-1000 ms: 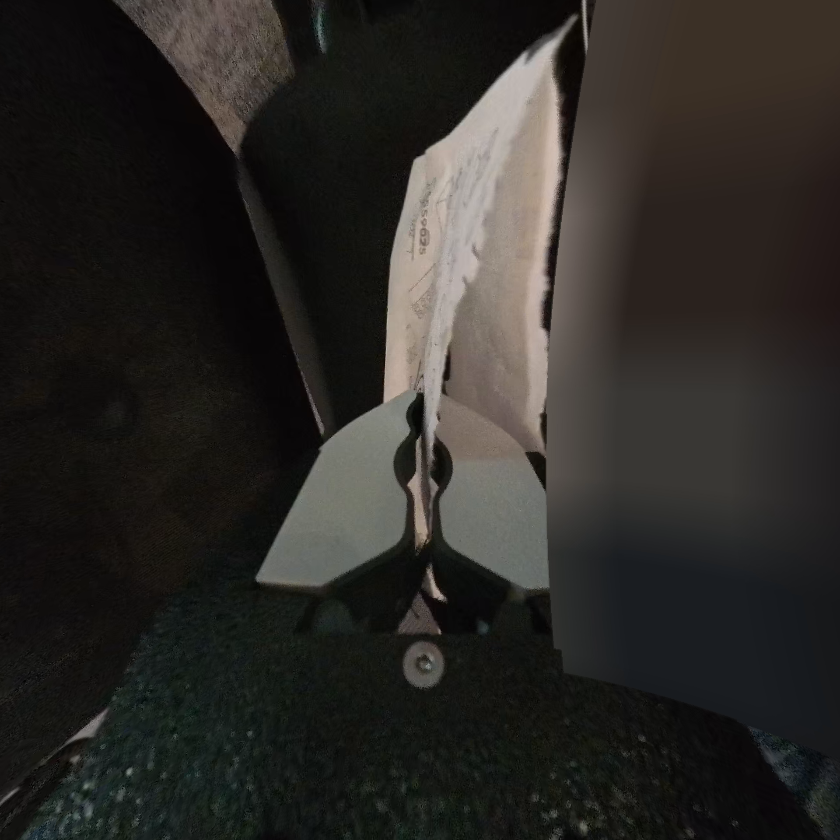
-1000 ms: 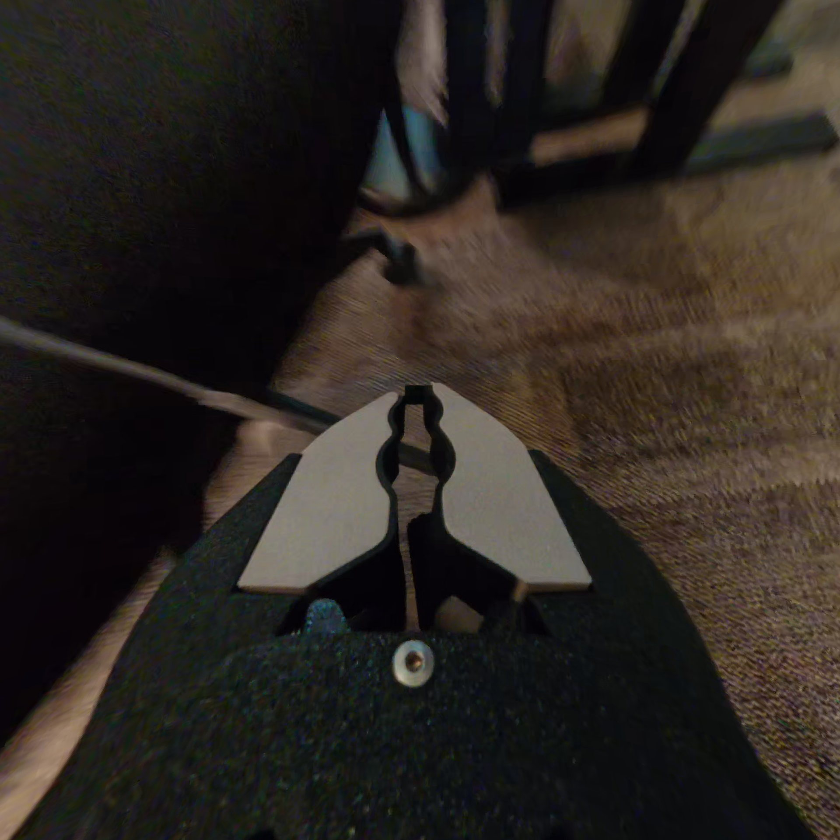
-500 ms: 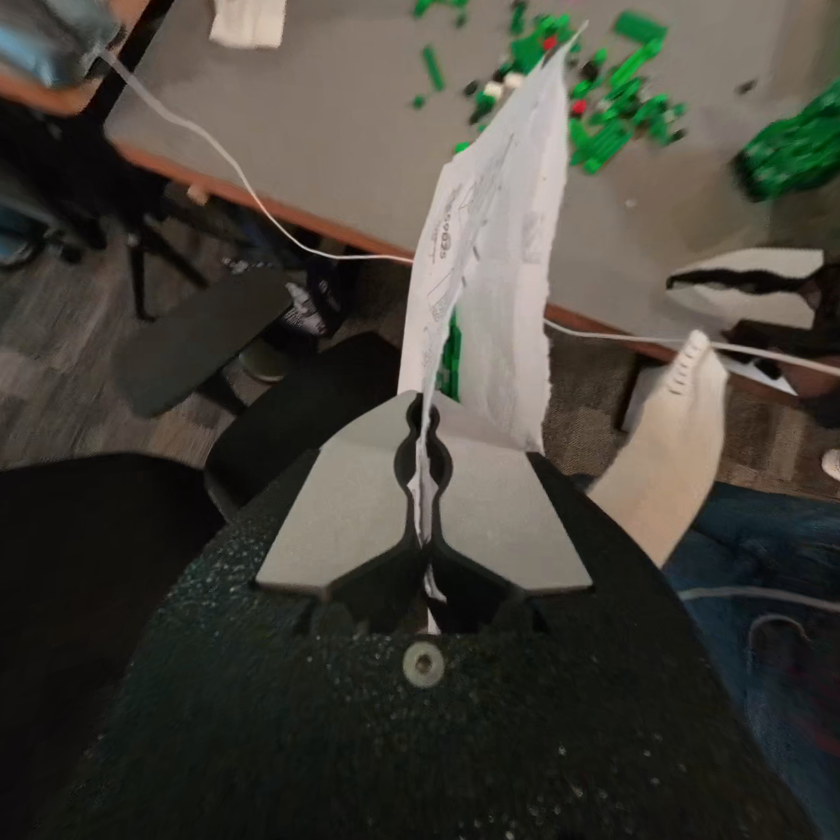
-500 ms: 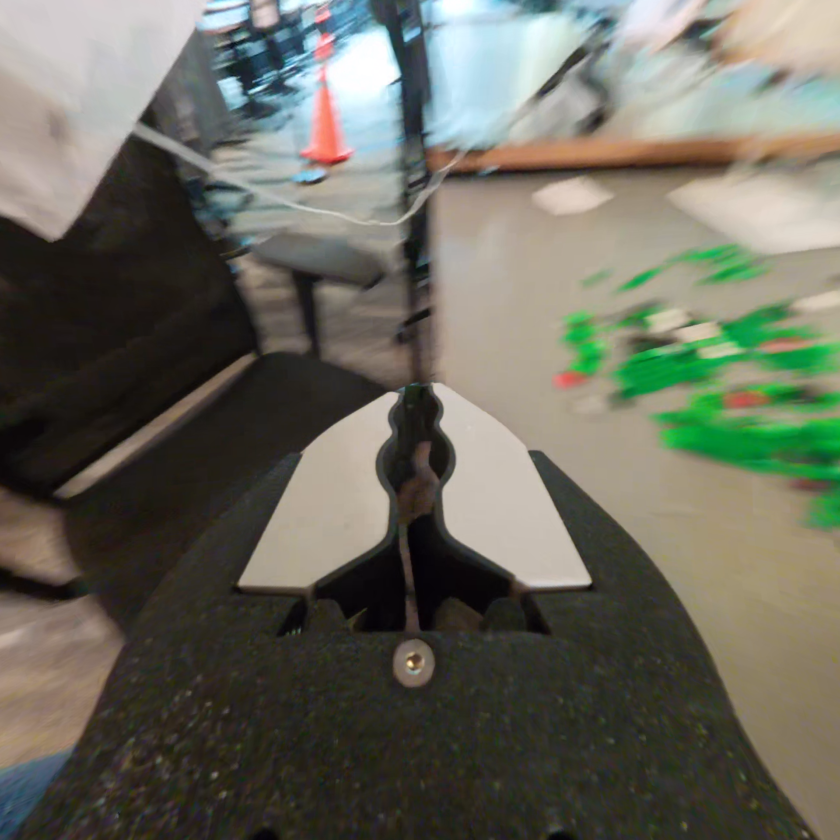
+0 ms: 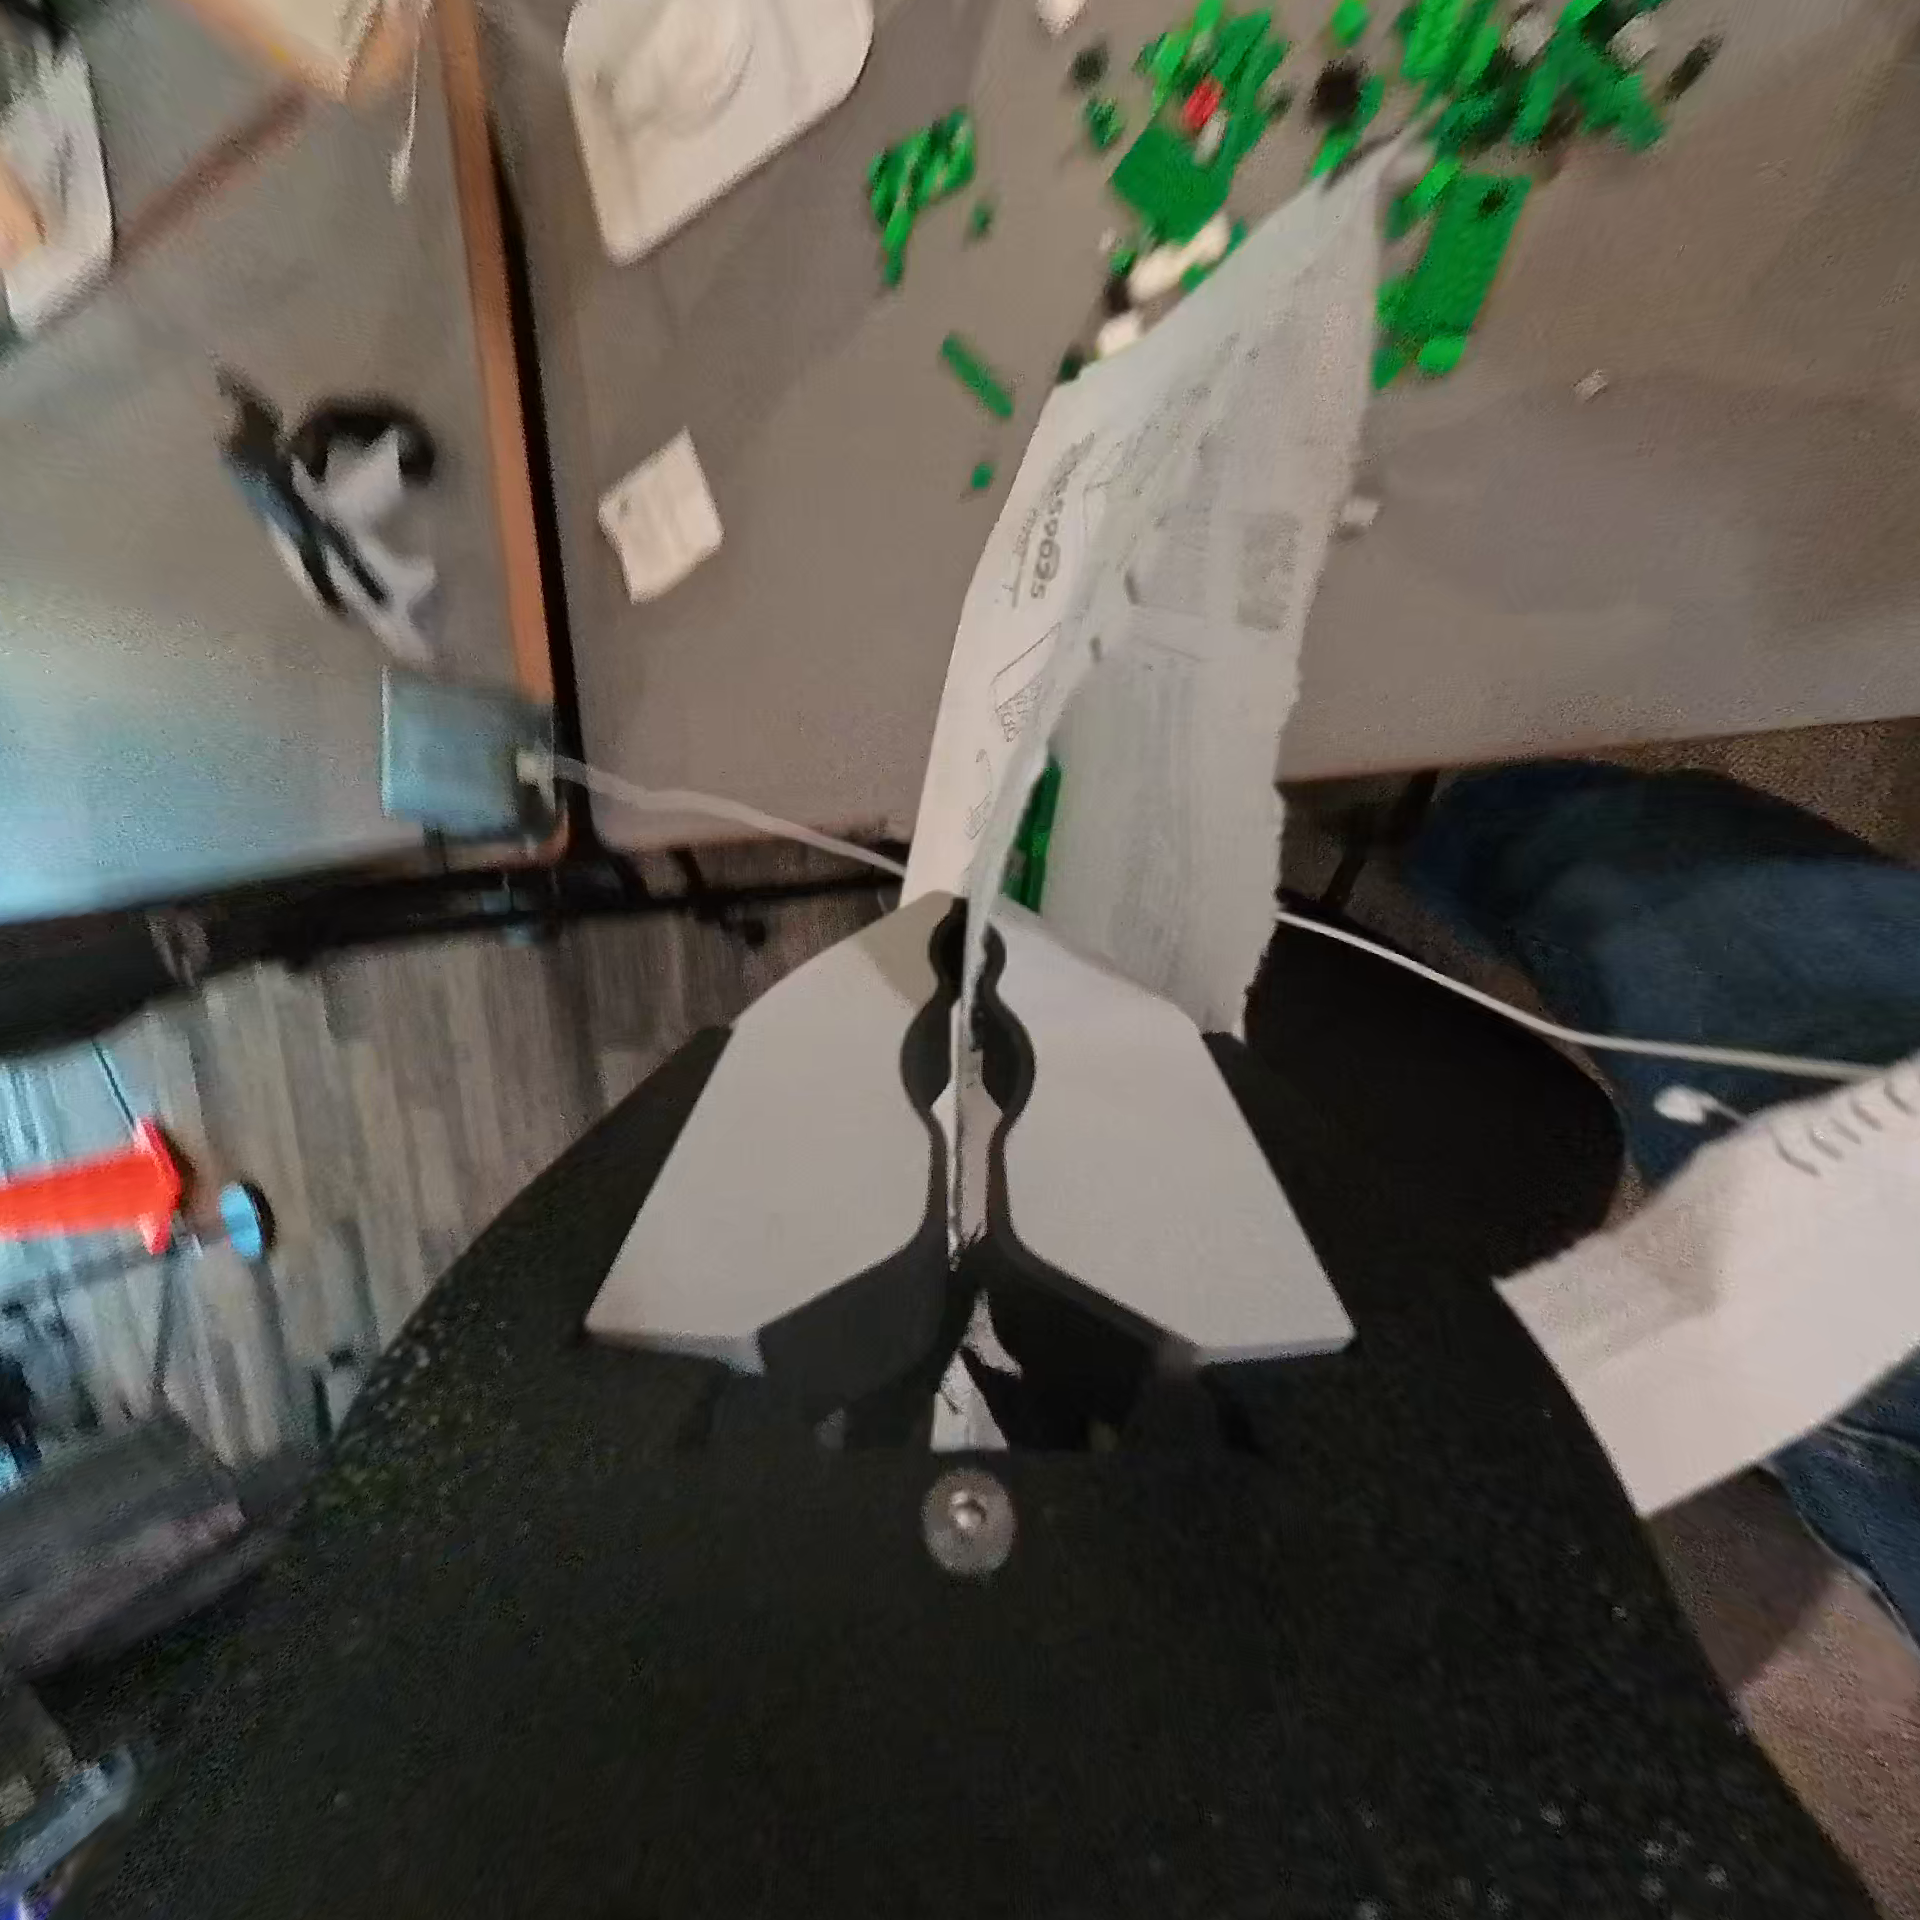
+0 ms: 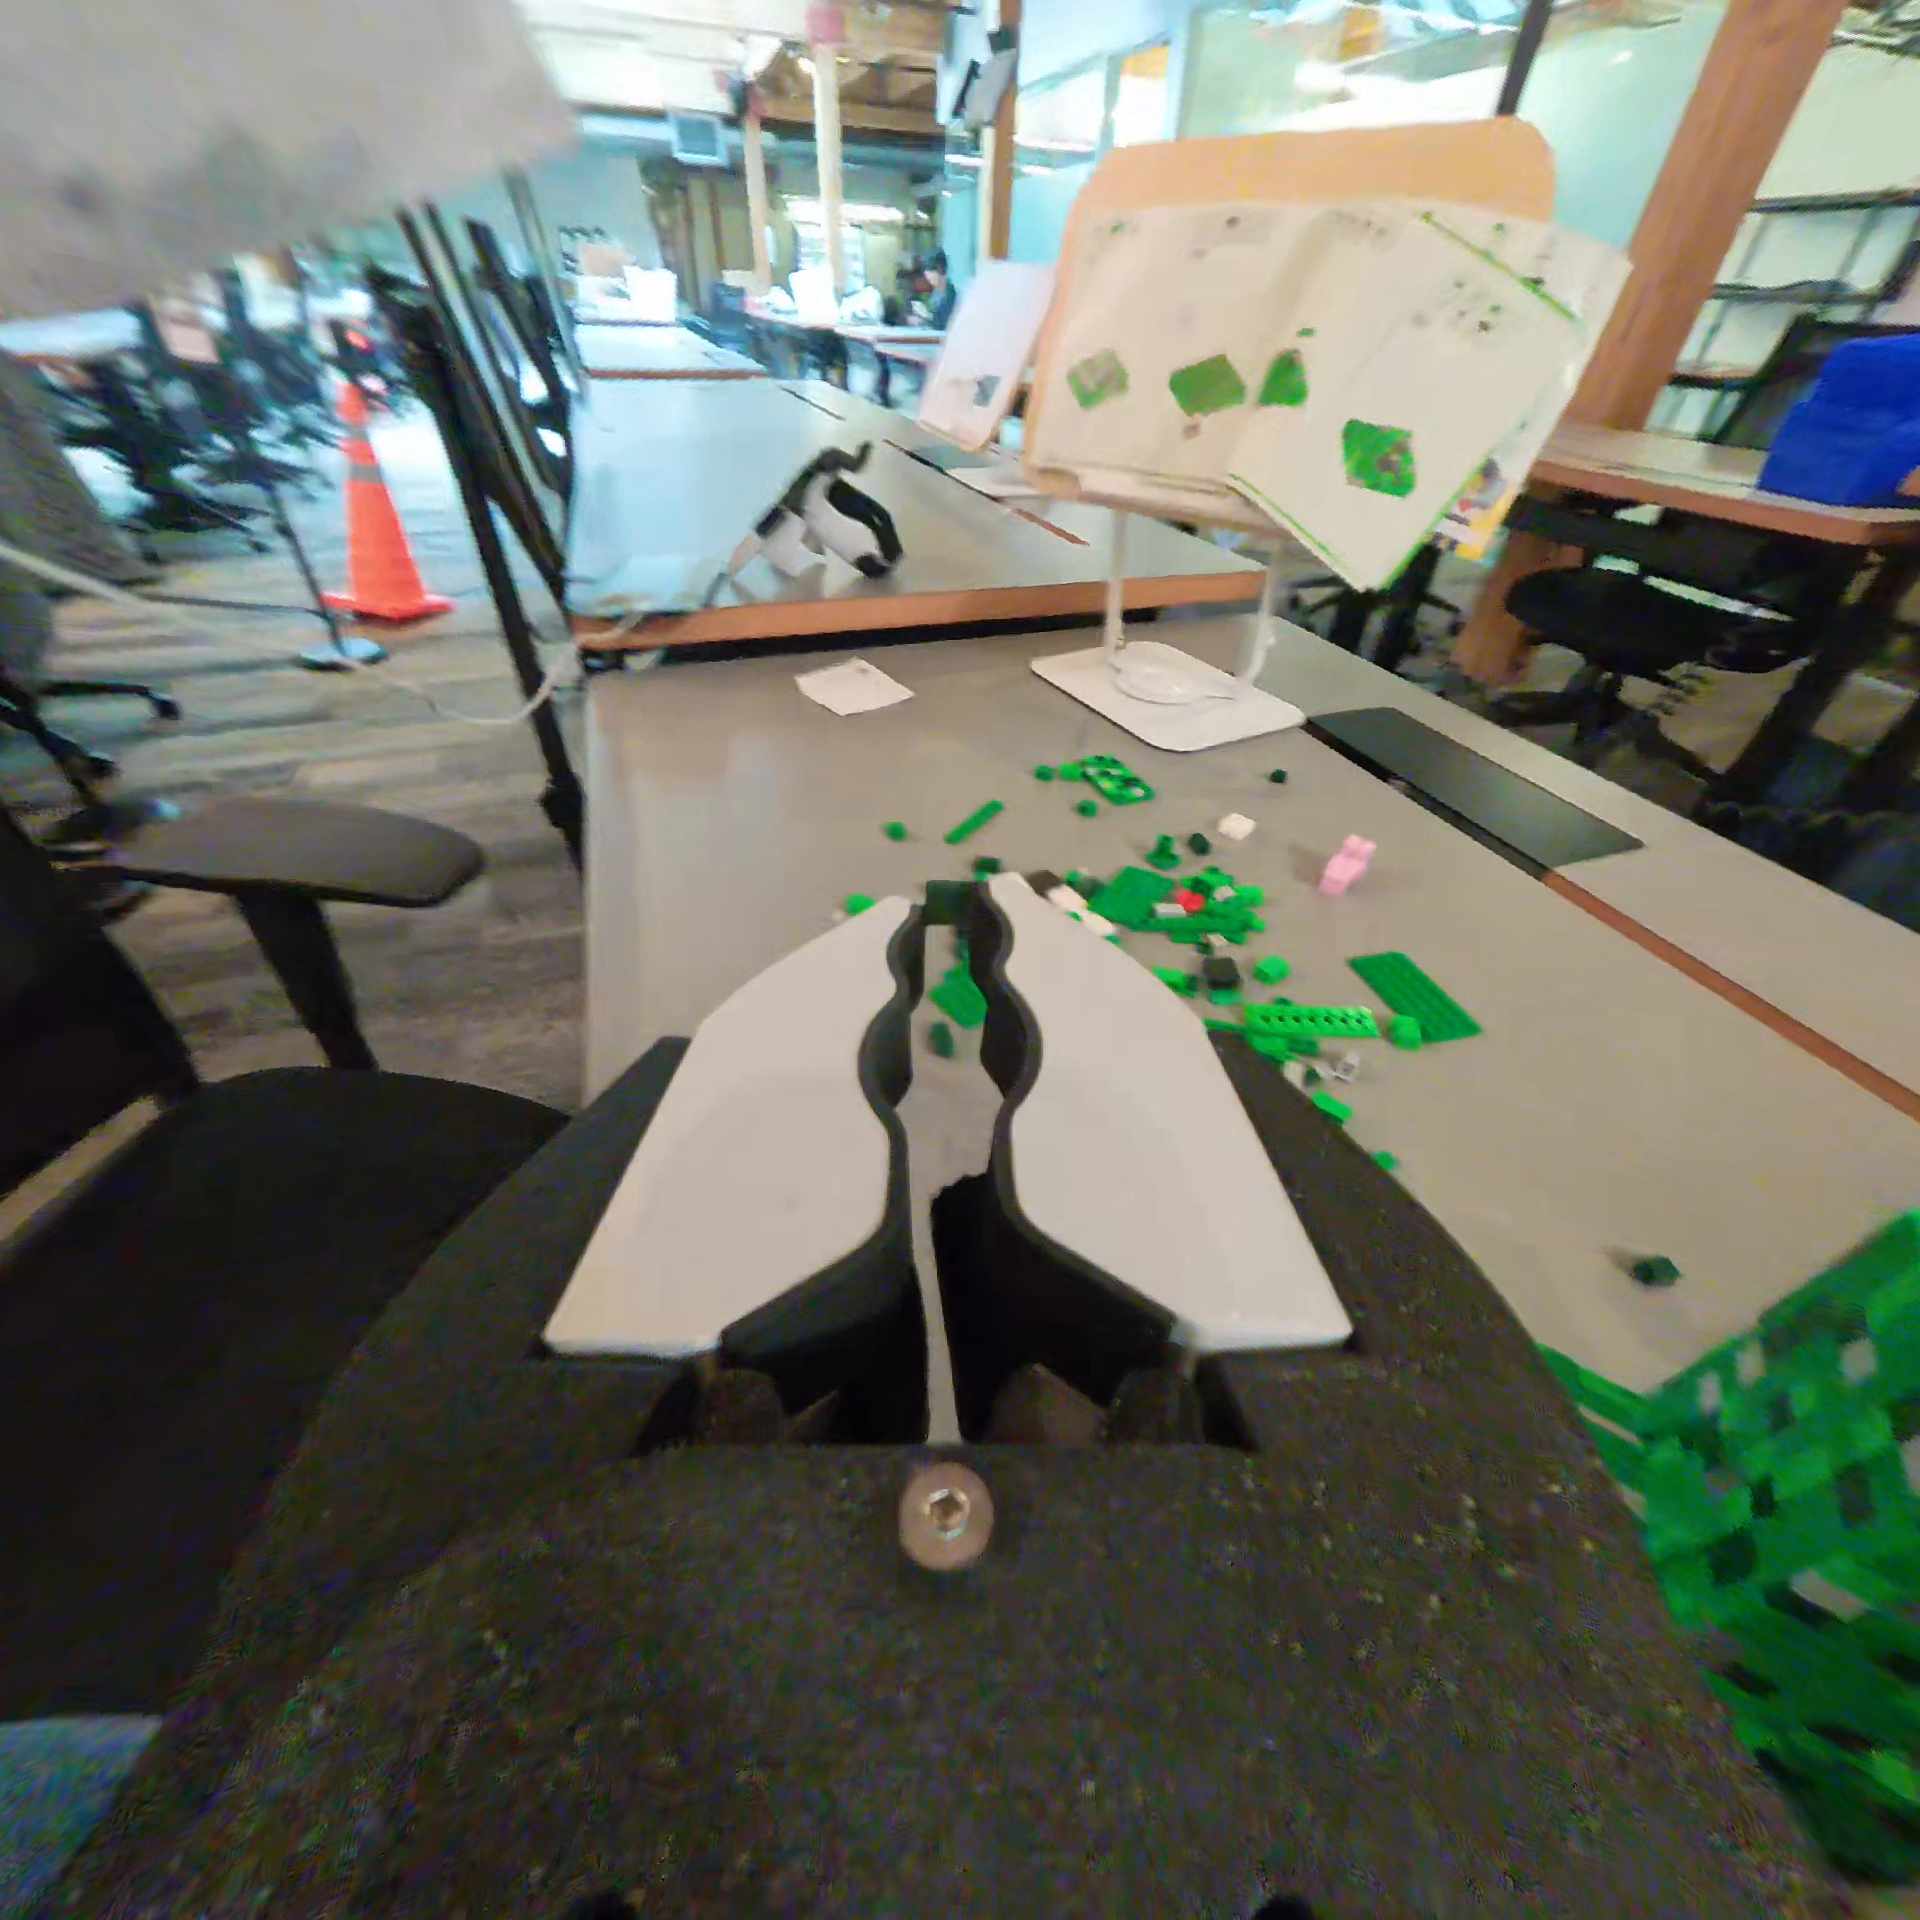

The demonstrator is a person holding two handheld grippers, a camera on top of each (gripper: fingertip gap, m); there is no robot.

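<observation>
My left gripper [image 5: 966, 920] is shut on a torn white printed paper [image 5: 1164, 623] that stands up from the jaws, held above the front edge of the grey table [image 5: 779, 468]. My right gripper [image 6: 951, 904] is shut on a small dark green brick [image 6: 948, 900] pinched at its fingertips, held over the table's near edge [image 6: 727, 831]. Loose green bricks [image 6: 1195, 914] lie scattered on the table just beyond the right gripper, and they also show blurred in the left wrist view [image 5: 1174, 177].
An open instruction booklet [image 6: 1299, 384] sits on a white stand [image 6: 1169, 691]. A green built model [image 6: 1787, 1475] is at near right, a pink piece [image 6: 1345, 864] beyond. A black office chair [image 6: 260, 1195] is at left. A white cable [image 5: 1558, 1029] and a person's jeans [image 5: 1662, 894] are below. The left gripper's tips are roughly 30 cm from the right gripper's.
Both grippers have risen from the dark floor area beside the chair to table height. The left still grips the paper. The views now look over the table.
</observation>
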